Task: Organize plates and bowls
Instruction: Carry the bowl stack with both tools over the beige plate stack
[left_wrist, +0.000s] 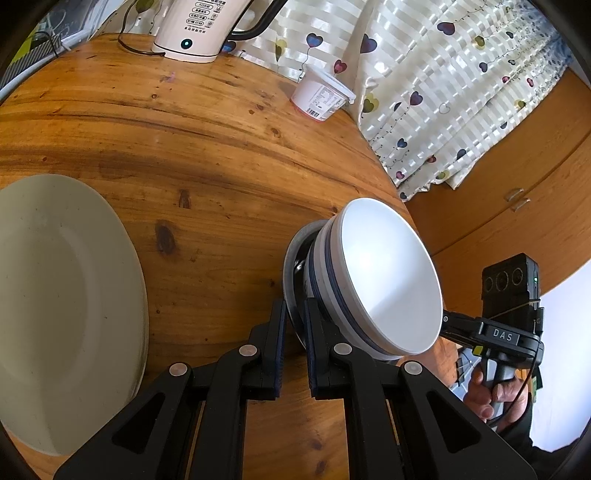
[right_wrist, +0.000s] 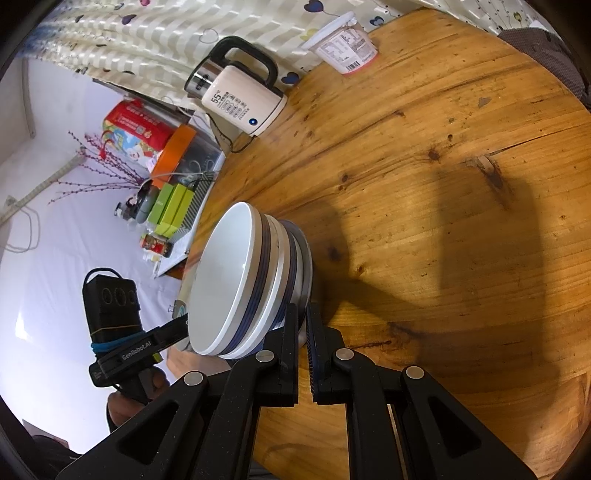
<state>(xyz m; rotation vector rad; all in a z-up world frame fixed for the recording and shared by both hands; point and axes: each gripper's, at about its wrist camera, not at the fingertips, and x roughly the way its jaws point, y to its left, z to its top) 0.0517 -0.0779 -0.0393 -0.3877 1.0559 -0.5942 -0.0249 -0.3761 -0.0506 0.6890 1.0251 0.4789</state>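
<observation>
Nested white bowls with blue bands (left_wrist: 388, 273) (right_wrist: 225, 273) sit on a grey-rimmed plate (left_wrist: 290, 258) (right_wrist: 304, 254). My left gripper (left_wrist: 295, 314) is shut on the near rim of that plate. My right gripper (right_wrist: 302, 317) is shut on the opposite rim, so the stack hangs between both. In the left wrist view the right gripper (left_wrist: 445, 321) reaches in behind the bowls; in the right wrist view the left gripper (right_wrist: 183, 323) does the same. A large off-white plate (left_wrist: 66, 302) lies flat on the wooden table (left_wrist: 207, 155) to the left.
A white kettle (left_wrist: 192, 29) (right_wrist: 240, 99) and a yogurt tub (left_wrist: 321, 96) (right_wrist: 343, 44) stand at the table's far side by a heart-print curtain (left_wrist: 443, 92). A wooden cabinet (left_wrist: 517, 177) lies past the table edge. Boxes and clutter (right_wrist: 166, 184) crowd a side surface.
</observation>
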